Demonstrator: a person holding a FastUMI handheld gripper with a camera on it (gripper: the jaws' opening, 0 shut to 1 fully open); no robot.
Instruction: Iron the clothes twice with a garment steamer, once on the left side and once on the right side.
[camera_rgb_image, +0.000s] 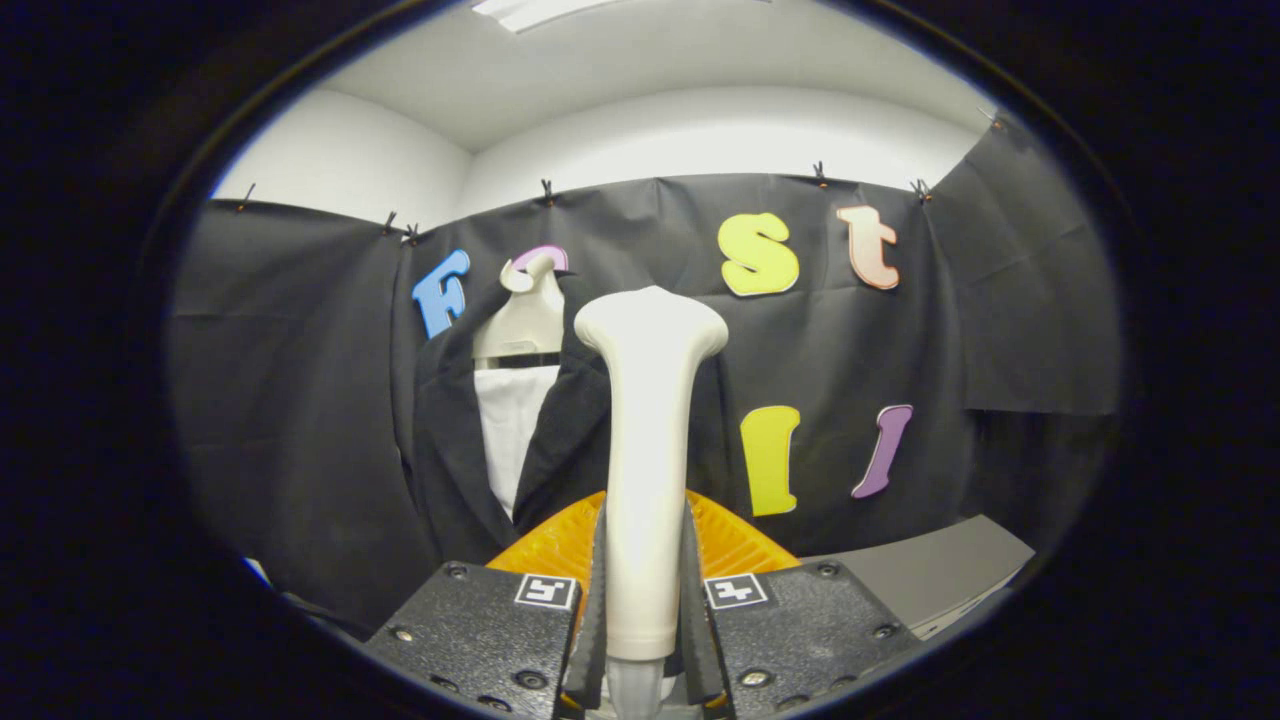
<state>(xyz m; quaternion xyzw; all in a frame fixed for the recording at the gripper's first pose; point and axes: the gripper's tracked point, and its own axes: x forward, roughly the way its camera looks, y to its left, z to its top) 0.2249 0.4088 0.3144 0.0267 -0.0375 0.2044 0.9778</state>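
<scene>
Nearest of all, the gripper (642, 600) has its two fingers (592, 600) drawn in close on either side of the handle of the garment steamer (648, 440), each pressing against it so that the jaws are nearly closed with just the handle's width between them. On the gripper's two dark blocks, either side of the handle, sit small square markers (546, 590). That handle rises upright from between the fingers — a pale cream column that narrows a little in the middle and flares into a broad, rounded head at the top. Just behind the handle's lower part, an orange ribbed piece (560, 540) fans out to the left and right; what it belongs to cannot be told. To the right and a little farther back lies a grey flat surface (930, 570), its edge angled away. Farther off, left of the steamer's head, a dark jacket (450, 440) hangs on a cream hanger (525, 320), its front open over a white shirt (510, 430); the steamer's head stands in front of the jacket's right lapel, though whether it touches the cloth cannot be told. Behind the clothes runs the booth's black cloth wall (300, 400), clipped along its upper edge, and above that the white room wall (700, 130) and ceiling.
</scene>
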